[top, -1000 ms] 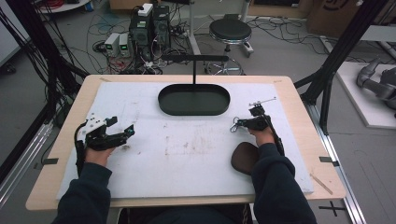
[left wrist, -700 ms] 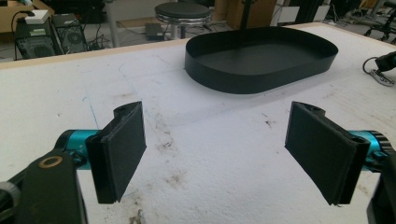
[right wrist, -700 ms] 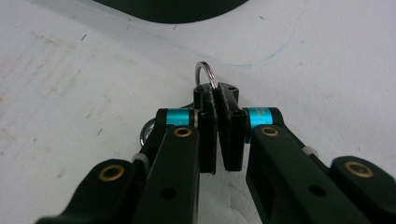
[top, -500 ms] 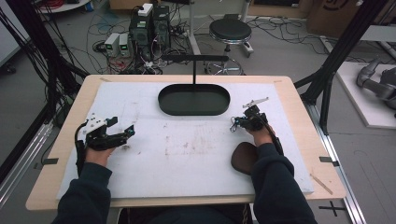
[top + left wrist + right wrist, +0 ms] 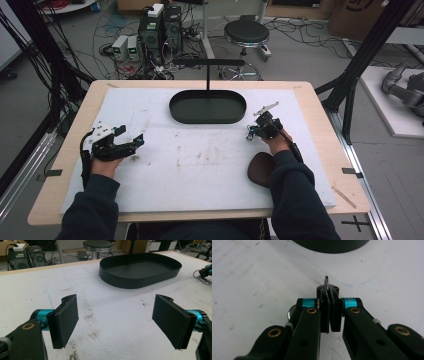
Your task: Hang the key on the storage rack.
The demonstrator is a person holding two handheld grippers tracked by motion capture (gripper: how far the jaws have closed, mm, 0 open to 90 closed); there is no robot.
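While no writing is legible, right gripper clamped on a thin metal ring, left gripper apart.

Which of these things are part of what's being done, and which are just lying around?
In use: right tongs, shut on a small metal ring; probably the black tray.
Lying about: brown pad, stool, computers; left tongs open, idle.

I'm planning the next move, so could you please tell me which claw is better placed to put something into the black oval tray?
Right. The right claw is shut on a thin metal ring and sits beside the black oval tray. The left claw stands open, holding nothing, farther away.
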